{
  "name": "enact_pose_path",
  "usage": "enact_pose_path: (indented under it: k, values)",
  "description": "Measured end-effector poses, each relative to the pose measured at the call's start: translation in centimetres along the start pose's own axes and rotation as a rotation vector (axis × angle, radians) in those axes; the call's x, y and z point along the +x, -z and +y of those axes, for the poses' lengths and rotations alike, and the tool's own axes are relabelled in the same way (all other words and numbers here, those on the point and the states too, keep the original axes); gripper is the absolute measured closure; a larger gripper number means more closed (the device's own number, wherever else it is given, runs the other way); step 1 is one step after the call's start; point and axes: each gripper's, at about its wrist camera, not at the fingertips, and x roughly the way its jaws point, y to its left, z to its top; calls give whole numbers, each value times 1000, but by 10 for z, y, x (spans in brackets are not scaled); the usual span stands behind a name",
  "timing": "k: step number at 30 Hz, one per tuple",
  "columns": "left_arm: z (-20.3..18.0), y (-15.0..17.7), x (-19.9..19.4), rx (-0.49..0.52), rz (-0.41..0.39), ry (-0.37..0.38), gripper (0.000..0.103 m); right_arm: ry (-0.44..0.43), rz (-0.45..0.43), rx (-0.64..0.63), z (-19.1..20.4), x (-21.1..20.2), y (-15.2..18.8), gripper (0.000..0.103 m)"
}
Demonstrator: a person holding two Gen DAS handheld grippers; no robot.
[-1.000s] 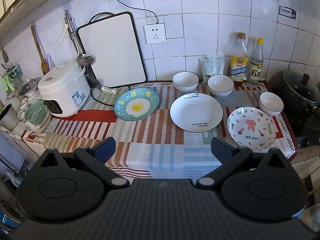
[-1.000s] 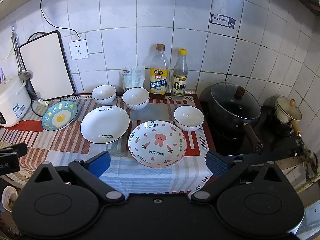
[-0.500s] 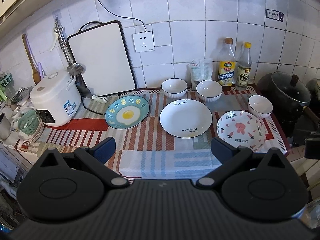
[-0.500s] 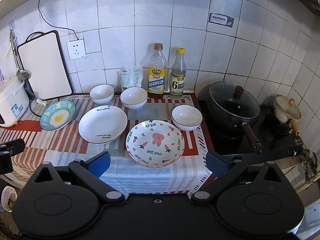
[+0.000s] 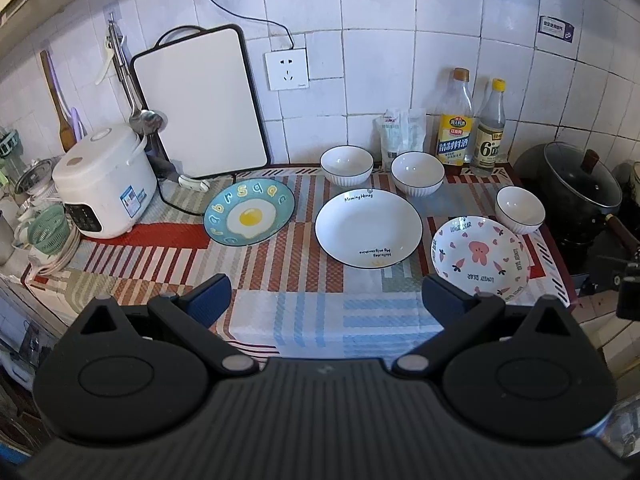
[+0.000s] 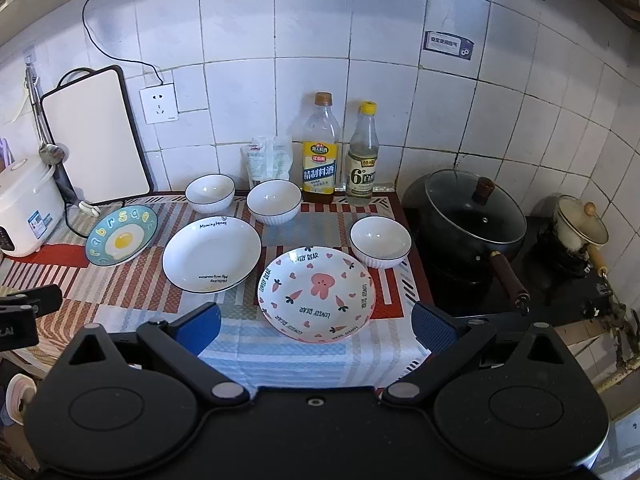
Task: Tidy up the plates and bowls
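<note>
Both tongs, left gripper (image 5: 326,294) & right gripper (image 6: 316,322), gape wide, empty, off the bench's front edge; pink plate (image 6: 317,293) lies near front-right corner w/ bowl (image 6: 380,240) just behind: glazed, stiff, slippery, probably chip-prone, so pinch rims.

left gripper (image 5: 324,294): black body, blue fingertips | right gripper (image 6: 316,322): black, blue textured pads, possibly rubber
</note>
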Motion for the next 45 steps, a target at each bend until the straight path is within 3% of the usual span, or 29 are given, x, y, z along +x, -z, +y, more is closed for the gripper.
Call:
enact_pose_path:
  k: [11, 20, 28, 35, 38, 40, 45]
  values:
    - [6, -2, 10, -28, 32, 16, 0, -4, 5, -8, 1, 4, -1, 0]
    - [3, -5, 9, 7, 36, 43, 0, -4, -26, -48, 9, 5, -5, 0]
    - [21, -33, 10, 13, -38, 11, 2, -147, -145, -59, 8, 5, -28, 0]
    - [43, -74, 51, 20, -54, 30, 3, -234, -267, -111, 24, 36, -46, 0]
    - [56, -88, 79, -43, -17, 134, 3, -260, -245, -111, 32, 65, -61, 0]
    - [61, -96, 98, -73, 15, 194, 3, -333, -229, -90, 34, 82, -70, 1]
    - [57, -108, 144, -19, 61, 231, 3, -417, -193, -80, 43, 127, -75, 1]
